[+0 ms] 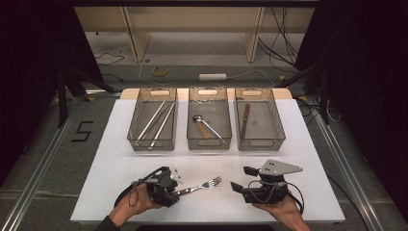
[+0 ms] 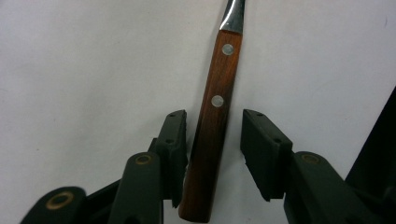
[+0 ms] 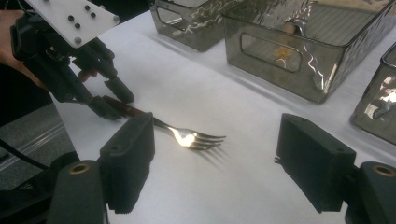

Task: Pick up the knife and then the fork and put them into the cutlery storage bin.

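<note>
Nearest the person's edge of the white tabletop (image 1: 115,144), the left tongs (image 1: 179,191) lie low at about seven o'clock, straddling the wooden handle of the fork (image 1: 204,185). In the left gripper view the handle runs up between the two black jaws; one pad sits right against the wood, the other stands off with a gap, so the fork is between them but not pinched. From here I can't quite tell whether that nearer pad truly touches. The fork lies flat on the tabletop, tines pointing toward two o'clock.

At five o'clock the right tongs (image 1: 242,178) rest released, jaws spread wide with nothing between them, aimed at the fork.

Farther off, three clear bins stand in a row: the left bin (image 1: 153,140) at eleven o'clock, the middle bin (image 1: 209,140) at twelve, and the right bin (image 1: 261,140) at one, each with utensils inside.
</note>
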Motion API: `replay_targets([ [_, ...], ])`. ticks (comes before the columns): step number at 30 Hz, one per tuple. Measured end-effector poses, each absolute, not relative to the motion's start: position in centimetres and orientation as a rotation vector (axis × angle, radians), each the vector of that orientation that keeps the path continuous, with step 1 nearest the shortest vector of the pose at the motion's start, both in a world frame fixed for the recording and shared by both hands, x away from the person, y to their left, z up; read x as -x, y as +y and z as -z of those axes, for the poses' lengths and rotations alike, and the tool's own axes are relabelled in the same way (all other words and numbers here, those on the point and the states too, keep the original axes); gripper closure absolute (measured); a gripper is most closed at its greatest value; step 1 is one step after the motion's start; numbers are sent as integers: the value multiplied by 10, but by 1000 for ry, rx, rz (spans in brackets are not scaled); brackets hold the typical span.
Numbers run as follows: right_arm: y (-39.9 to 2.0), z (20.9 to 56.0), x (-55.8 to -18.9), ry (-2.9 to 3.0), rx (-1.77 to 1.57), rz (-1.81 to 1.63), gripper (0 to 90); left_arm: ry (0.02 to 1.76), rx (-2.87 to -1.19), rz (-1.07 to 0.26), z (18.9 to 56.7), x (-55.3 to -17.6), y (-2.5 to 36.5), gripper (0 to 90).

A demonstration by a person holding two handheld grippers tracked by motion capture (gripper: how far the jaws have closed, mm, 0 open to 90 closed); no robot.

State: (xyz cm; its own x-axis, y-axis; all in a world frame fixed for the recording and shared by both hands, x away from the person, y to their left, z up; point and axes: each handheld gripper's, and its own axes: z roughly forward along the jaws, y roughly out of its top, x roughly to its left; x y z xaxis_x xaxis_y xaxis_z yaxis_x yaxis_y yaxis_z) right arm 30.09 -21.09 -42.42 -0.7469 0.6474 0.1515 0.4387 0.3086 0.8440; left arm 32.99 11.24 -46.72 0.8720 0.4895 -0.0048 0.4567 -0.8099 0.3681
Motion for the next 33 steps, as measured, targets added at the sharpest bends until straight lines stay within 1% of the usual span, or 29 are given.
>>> replay_targets([
  [5, -211, 424, -301, 2360, -998, -1413, 288, 693, -2700, -115, 466, -331, 111, 656],
  [9, -210, 424, -301, 2361, -1000, -1411, 288, 677, -2707, -106, 466, -333, 111, 714],
  [14, -210, 425, -301, 2363, -1000, -1411, 288, 640, -2725, -110, 466, -332, 109, 741],
  [23, -209, 425, -301, 2373, -986, -1410, 288, 624, -2714, -129, 464, -331, 108, 751],
  [27, -206, 425, -300, 2385, -969, -1408, 287, 627, -2700, -90, 459, -330, 108, 752],
  [33, -193, 426, -296, 2424, -881, -1391, 288, 609, -2695, -75, 452, -325, 102, 752],
])
